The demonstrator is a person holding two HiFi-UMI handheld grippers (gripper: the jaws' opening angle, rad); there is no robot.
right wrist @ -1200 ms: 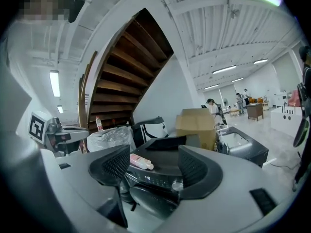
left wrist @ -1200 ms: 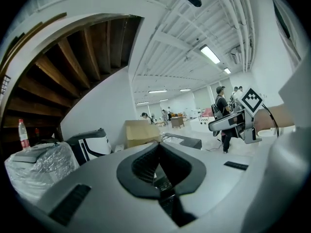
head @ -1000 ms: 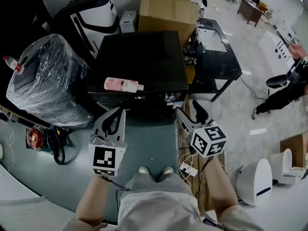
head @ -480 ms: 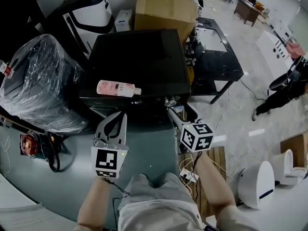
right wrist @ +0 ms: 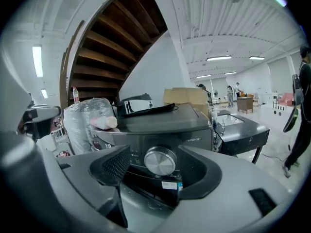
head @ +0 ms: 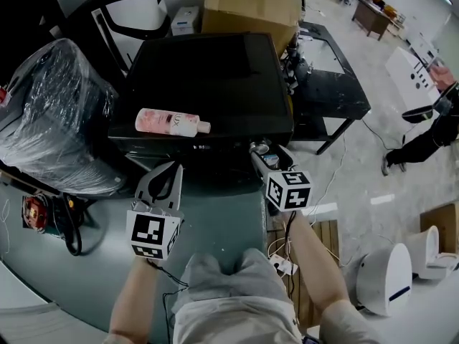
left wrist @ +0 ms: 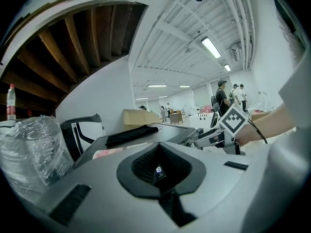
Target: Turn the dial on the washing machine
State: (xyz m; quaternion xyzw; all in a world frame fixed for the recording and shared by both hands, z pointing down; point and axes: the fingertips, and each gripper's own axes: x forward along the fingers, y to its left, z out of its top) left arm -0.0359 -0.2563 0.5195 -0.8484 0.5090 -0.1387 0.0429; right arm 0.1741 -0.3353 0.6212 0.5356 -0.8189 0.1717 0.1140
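Note:
The black washing machine (head: 208, 70) stands in front of me, with its silver dial (head: 257, 147) at the right end of the front panel. My right gripper (head: 262, 156) is open right at the dial. In the right gripper view the dial (right wrist: 160, 161) sits between the two spread jaws of the right gripper (right wrist: 156, 155), and I cannot tell whether they touch it. My left gripper (head: 173, 169) hangs below the machine's front, left of centre, shut and holding nothing. In the left gripper view, the left gripper (left wrist: 158, 147) has its tips together.
A pink bottle (head: 172, 122) lies on the machine's lid. A plastic-wrapped bundle (head: 50, 113) stands to the left, a cardboard box (head: 251, 6) behind, a black table (head: 326, 77) to the right. A power strip (head: 281, 248) lies on the floor. A person (head: 430, 131) is at far right.
My right gripper has moved forward and up to the dial, which now sits between its jaws. The left gripper has stayed below the machine's front.

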